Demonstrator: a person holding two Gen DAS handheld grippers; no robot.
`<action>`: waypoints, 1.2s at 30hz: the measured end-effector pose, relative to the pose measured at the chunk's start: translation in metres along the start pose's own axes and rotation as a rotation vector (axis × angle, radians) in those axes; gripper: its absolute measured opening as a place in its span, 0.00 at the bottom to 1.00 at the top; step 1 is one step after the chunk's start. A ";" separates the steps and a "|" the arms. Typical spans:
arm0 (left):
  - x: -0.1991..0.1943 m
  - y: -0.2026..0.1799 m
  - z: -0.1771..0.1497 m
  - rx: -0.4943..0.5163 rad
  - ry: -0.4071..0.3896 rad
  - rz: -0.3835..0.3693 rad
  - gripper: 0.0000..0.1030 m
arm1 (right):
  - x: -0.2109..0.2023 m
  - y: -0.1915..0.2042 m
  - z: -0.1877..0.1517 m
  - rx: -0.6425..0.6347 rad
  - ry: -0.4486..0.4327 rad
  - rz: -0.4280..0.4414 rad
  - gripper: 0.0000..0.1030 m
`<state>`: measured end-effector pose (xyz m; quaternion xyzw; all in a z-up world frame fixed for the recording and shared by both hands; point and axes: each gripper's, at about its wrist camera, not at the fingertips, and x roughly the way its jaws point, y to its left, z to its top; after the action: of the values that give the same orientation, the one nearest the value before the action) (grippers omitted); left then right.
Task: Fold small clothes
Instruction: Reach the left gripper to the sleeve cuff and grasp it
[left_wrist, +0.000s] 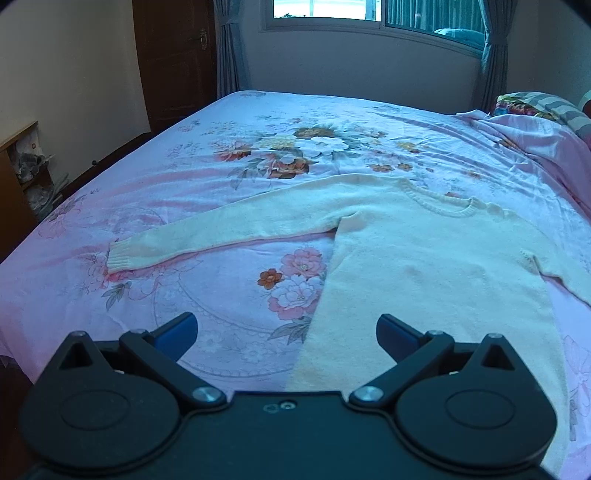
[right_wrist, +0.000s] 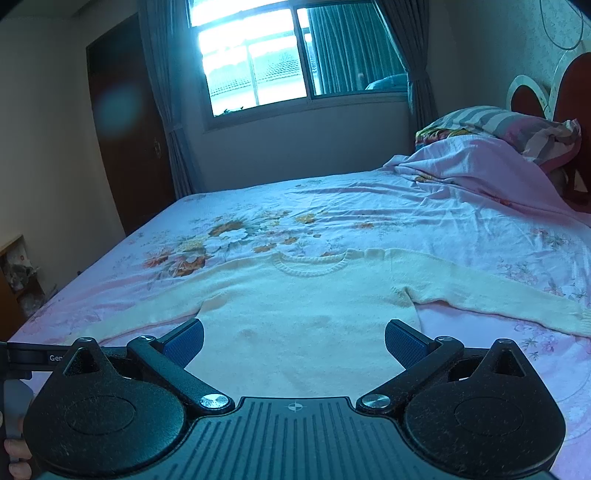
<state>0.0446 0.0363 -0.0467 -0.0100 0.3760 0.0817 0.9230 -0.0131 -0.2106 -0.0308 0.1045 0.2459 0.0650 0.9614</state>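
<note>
A cream knitted sweater (left_wrist: 424, 258) lies flat, front up, on the floral bed sheet, with its neckline (left_wrist: 443, 205) toward the window and both sleeves spread sideways. Its left sleeve ends in a ribbed cuff (left_wrist: 122, 254). My left gripper (left_wrist: 287, 332) hovers open over the sweater's lower left edge, with nothing between its blue pads. In the right wrist view the sweater (right_wrist: 306, 314) fills the middle. My right gripper (right_wrist: 294, 341) is open above the sweater's lower body and touches nothing. The sweater's hem is hidden under both gripper bodies.
The bed (left_wrist: 258, 155) carries a pink floral sheet. A bunched pink blanket (right_wrist: 480, 173) and striped pillows (right_wrist: 498, 122) lie at the head on the right. A brown door (left_wrist: 173, 55) and a wooden shelf (left_wrist: 18, 177) stand left of the bed. A hand (right_wrist: 14, 458) shows bottom left.
</note>
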 end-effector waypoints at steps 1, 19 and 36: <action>0.004 0.002 0.000 0.000 0.009 0.004 0.99 | 0.003 0.001 0.000 -0.002 0.005 0.001 1.00; 0.082 0.066 0.011 -0.172 0.125 0.066 0.90 | 0.067 0.008 -0.002 -0.031 0.049 0.001 1.00; 0.170 0.155 0.024 -0.571 0.264 -0.030 0.49 | 0.132 0.002 -0.005 -0.024 0.113 -0.001 1.00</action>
<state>0.1563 0.2155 -0.1406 -0.2848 0.4542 0.1681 0.8272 0.0995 -0.1846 -0.0953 0.0889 0.2991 0.0734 0.9472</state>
